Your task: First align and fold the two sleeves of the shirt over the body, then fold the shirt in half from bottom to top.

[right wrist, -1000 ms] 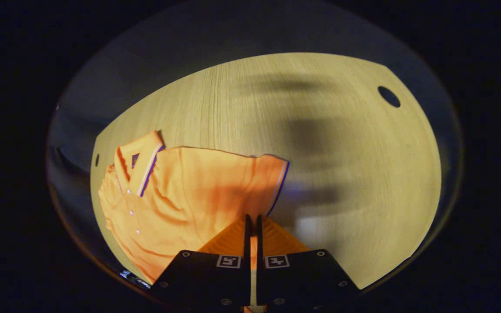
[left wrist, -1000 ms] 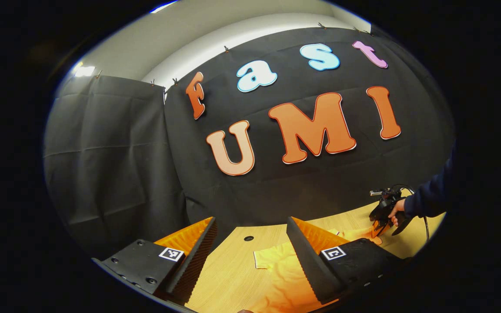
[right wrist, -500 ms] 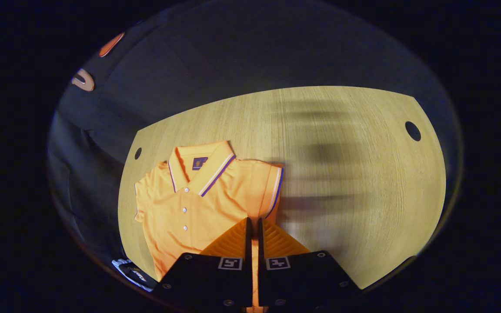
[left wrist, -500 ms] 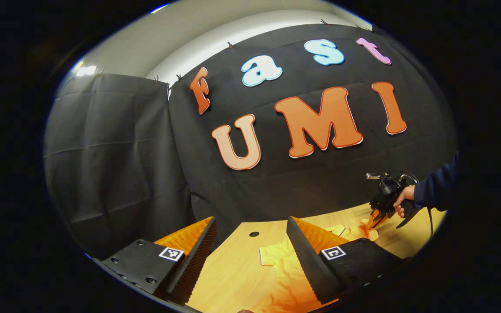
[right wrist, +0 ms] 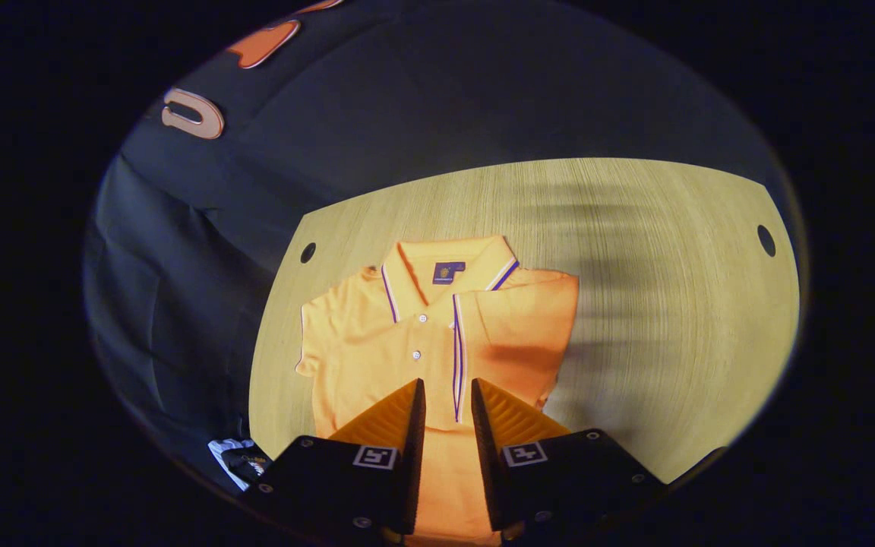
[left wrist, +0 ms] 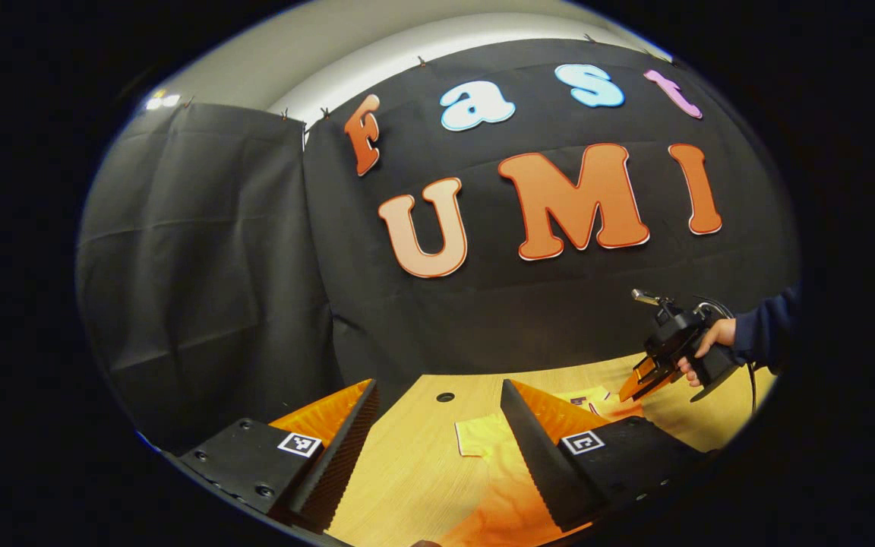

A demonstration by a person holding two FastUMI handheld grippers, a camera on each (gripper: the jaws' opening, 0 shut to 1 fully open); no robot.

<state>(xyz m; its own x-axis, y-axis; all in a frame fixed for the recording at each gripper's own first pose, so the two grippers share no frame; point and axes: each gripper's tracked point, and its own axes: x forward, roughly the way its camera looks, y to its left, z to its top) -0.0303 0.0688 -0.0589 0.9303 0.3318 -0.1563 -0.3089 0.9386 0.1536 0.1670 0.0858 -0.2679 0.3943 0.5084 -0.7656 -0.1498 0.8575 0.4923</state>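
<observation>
Hovering above the shirt [right wrist: 437, 357], your right gripper [right wrist: 449, 403] had its fingers parted a little with nothing between them; the striped cuff of the folded sleeve [right wrist: 517, 327] lay just ahead of the gap, flat over the shirt's body. From there the shirt ran straight away from you, collar [right wrist: 445, 270] toward the far edge of the table [right wrist: 673, 304], hem passing beneath the gripper toward the near edge. Its long axis lined up with your fingers. The other sleeve [right wrist: 312, 342] stuck out unfolded toward the table's edge by the dark cloth wall.

Your left gripper [left wrist: 437, 425] was held wide open and empty above the table, with that unfolded sleeve [left wrist: 479, 437] lying just ahead, between its fingers in the left gripper view. Judging by this, the left gripper was the nearer one for it, and the sleeve would have to travel across toward the placket.
</observation>
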